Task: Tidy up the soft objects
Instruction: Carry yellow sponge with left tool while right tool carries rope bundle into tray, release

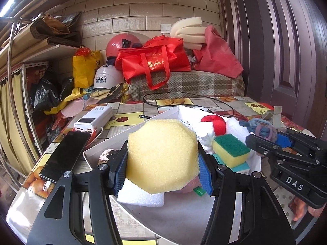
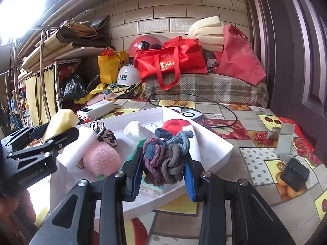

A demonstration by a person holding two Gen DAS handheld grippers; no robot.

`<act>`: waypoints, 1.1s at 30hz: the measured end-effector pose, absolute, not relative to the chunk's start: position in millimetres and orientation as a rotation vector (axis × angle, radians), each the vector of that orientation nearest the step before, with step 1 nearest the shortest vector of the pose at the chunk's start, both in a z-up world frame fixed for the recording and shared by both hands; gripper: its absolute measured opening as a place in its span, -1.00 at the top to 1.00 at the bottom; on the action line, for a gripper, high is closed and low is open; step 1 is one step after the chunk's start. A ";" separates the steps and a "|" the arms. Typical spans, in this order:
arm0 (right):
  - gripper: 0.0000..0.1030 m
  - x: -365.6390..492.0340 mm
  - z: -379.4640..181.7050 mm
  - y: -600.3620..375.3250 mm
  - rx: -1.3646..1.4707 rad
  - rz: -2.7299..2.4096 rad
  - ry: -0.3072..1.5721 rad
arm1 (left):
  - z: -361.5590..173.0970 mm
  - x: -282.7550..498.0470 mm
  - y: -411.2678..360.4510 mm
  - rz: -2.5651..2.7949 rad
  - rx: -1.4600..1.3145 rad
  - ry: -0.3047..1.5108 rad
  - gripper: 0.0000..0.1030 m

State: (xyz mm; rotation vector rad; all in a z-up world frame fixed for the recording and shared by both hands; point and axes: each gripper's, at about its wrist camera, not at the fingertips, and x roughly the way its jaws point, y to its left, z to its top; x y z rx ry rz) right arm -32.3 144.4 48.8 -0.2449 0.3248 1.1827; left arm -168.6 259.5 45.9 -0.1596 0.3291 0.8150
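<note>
My left hand-held gripper point(image 1: 162, 161) is clamped on a pale yellow foam sponge point(image 1: 162, 155), its blue pads pressing into both sides so the sponge bulges between them. It hangs over the near-left part of the white tray point(image 2: 212, 143), which sits in the middle of the counter point(image 2: 255, 157) on the fruit-patterned cloth.

My right hand-held gripper point(image 2: 163, 170) is closed narrow on a tangled bundle of hair ties point(image 2: 165, 153) in purple, grey and blue. The bundle is pinched between the pads and held above the tray's near-right side.

Inside the tray I can see a pink fluffy pad point(image 2: 101, 159) beside a white foam block point(image 2: 78, 149), both towards the near-left edge. A black-and-white scrunchie point(image 2: 106, 135) lies just behind them. A white rolled cloth point(image 2: 136, 131) sits near the middle, and a red plush item point(image 2: 174, 124) lies towards the far side. From the left wrist view I also see a yellow scouring sponge with a green top point(image 1: 231, 149) resting in the tray between my two grippers.

On the counter left of the tray lie a black phone point(image 1: 65, 156) and a white power bank point(image 1: 95, 118); a black cable point(image 2: 222, 110) loops along the far edge. A small black charger point(image 2: 294, 173) sits near the right edge.
</note>
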 end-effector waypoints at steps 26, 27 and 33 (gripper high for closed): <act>-0.72 -20.8 47.8 211.0 -0.188 1.183 0.413 | 46.9 -178.8 282.7 0.934 -0.267 0.294 -1.00; -0.80 -19.6 48.4 208.3 -0.172 1.183 0.410 | 47.2 -179.1 281.8 0.930 -0.265 0.288 -1.00; -0.99 -19.0 50.8 199.9 -0.136 1.153 0.387 | 48.3 -175.7 274.8 0.930 -0.222 0.273 -1.00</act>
